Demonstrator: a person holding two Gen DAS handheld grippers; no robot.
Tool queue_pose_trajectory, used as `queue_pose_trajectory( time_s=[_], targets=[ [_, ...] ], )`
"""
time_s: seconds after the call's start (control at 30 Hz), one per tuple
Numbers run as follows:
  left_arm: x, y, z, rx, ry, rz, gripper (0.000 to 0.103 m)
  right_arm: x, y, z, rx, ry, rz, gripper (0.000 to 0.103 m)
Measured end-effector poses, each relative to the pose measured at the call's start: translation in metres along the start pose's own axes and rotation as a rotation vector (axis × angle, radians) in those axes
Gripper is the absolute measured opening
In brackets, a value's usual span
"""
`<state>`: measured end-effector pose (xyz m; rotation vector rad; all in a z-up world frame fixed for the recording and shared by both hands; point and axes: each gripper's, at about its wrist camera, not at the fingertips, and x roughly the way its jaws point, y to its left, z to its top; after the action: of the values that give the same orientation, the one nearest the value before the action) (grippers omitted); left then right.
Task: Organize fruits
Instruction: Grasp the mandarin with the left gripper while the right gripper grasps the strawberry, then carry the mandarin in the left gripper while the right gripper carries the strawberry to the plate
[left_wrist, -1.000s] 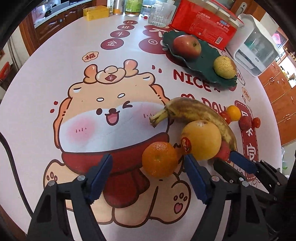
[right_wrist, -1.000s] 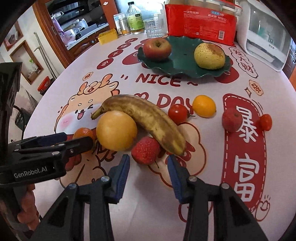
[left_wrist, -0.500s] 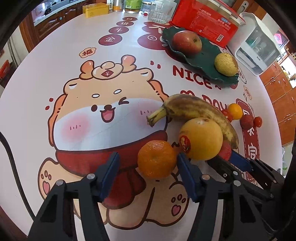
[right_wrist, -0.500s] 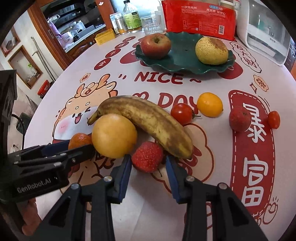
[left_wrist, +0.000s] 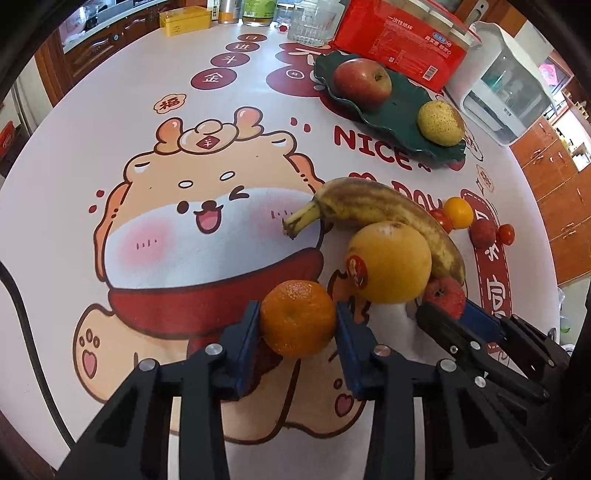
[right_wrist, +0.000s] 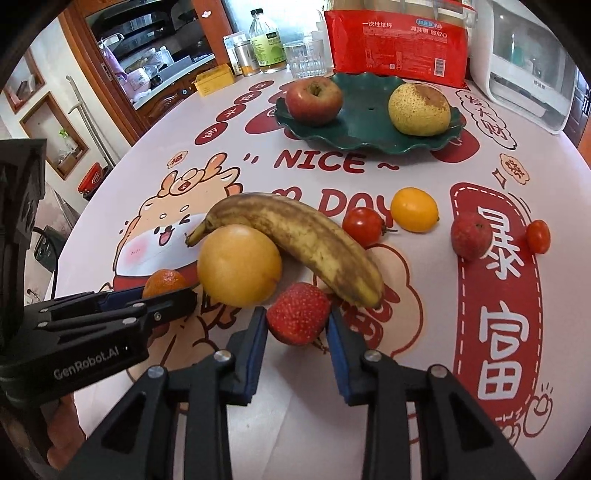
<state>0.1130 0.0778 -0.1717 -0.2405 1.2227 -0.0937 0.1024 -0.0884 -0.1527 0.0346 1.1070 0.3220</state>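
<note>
Blue-padded, our left tongs (left_wrist: 298, 325) have just closed onto the mandarin (left_wrist: 297, 319); our right tongs (right_wrist: 297, 325) have just closed, pinching the strawberry (right_wrist: 298, 313) on the desk (right_wrist: 406, 306).

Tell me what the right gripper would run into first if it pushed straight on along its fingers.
The right gripper is shut on the strawberry; pushed on, that strawberry would likely meet the brown end of the banana first, though the depth is hard to judge.

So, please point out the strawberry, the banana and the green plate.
strawberry (right_wrist: 298, 314), right wrist view, middle of its red body.
banana (right_wrist: 303, 236), right wrist view, middle of its brown-spotted peel.
green plate (right_wrist: 369, 123), right wrist view, bare centre between apple and pear.
</note>
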Motion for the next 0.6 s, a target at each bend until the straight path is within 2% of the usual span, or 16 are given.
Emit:
queue_pose_trajectory(
  time_s=[0.2,0.37,0.6],
  targets=[
    [-0.014,0.0,-0.007,0.007,0.008,0.006,0.037,-0.014,0.003,-0.01,0.008,0.001,-0.006,0.032],
    [-0.03,-0.009,-0.004,0.056,-0.007,0.018,0.037,-0.031,0.008,-0.015,0.008,-0.008,-0.012,0.032],
    [-0.068,-0.034,0.02,0.137,-0.058,0.017,0.037,-0.077,0.016,0.005,0.003,-0.087,-0.001,0.032]
  ],
)
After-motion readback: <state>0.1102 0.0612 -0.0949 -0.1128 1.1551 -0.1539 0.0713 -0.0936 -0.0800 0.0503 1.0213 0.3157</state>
